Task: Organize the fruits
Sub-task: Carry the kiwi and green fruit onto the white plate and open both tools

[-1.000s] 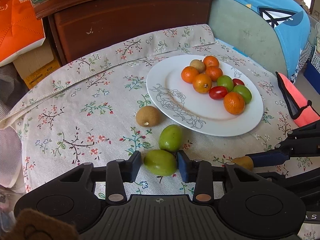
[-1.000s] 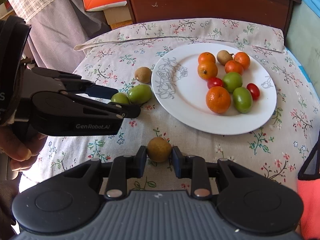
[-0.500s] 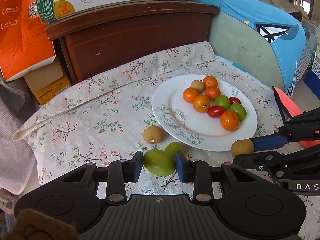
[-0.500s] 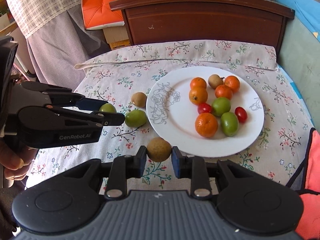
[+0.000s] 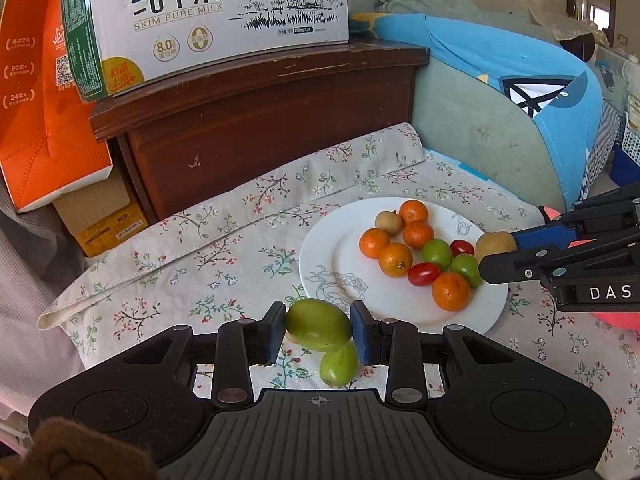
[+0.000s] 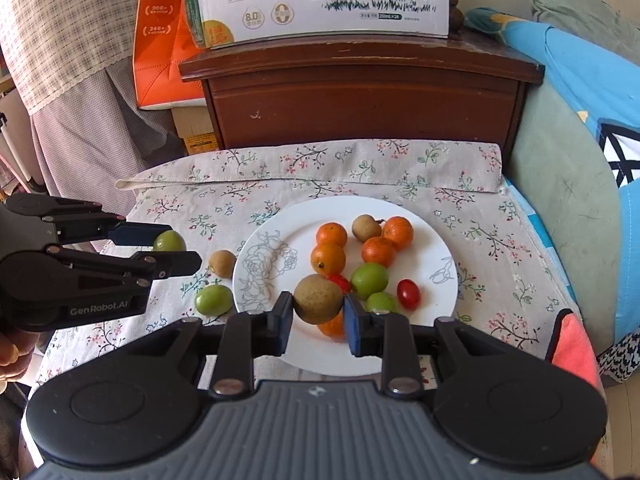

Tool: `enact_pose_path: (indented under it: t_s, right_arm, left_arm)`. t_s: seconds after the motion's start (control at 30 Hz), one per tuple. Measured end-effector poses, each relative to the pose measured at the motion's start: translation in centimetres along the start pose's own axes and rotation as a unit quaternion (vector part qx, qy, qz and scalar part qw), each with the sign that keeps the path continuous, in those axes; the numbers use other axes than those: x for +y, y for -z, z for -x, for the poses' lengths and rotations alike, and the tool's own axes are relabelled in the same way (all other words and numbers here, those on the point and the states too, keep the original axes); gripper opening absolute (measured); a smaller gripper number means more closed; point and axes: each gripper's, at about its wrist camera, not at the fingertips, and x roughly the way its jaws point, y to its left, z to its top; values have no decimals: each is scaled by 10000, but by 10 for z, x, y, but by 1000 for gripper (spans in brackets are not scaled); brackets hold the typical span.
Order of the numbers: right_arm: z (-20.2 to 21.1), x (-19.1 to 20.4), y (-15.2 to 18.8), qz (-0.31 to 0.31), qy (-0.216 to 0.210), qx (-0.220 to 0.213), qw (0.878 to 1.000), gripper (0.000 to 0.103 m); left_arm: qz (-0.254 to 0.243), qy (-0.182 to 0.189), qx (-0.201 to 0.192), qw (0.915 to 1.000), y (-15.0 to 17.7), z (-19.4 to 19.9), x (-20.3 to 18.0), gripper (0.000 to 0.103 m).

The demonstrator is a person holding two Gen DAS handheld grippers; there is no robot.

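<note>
Your right tool (image 6: 317, 317) holds the longan (image 6: 318, 298) above the plate (image 6: 438, 240) (left tool (image 5: 319, 328) grips a green jujube (image 5: 319, 325), short of the rim).

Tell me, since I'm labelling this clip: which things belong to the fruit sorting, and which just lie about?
Job: left gripper holding green fruit; right gripper holding brown fruit; plate.
Lying about: milk carton; orange bag; wooden cabinet.
</note>
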Motion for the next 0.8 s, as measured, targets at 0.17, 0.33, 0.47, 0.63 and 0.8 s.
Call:
enact_pose_path:
  t_s: [0.17, 0.33, 0.47, 0.63, 0.8]
  right_arm:
    - [-2, -14, -9, -199, 168, -167, 9995, 27]
    - [-8, -24, -15, -317, 268, -264, 9988, 27]
    - [-19, -36, -18, -543, 402, -261, 9974, 27]
    - [-32, -43, -19, -557, 522, -225, 9968, 27]
    - [-45, -51, -20, -692, 640, -194, 9954, 27]
  left_arm:
    - [218, 92, -116, 9997, -11, -4, -3, 32]
    - [335, 150, -134, 9992, -17, -12, -7, 32]
    - [354, 134, -34, 9993, -17, -24, -9, 32]
    - [392, 134, 93, 9991, -16, -39, -12, 32]
    - [434, 189, 170, 9987, -16, -48, -17, 32]
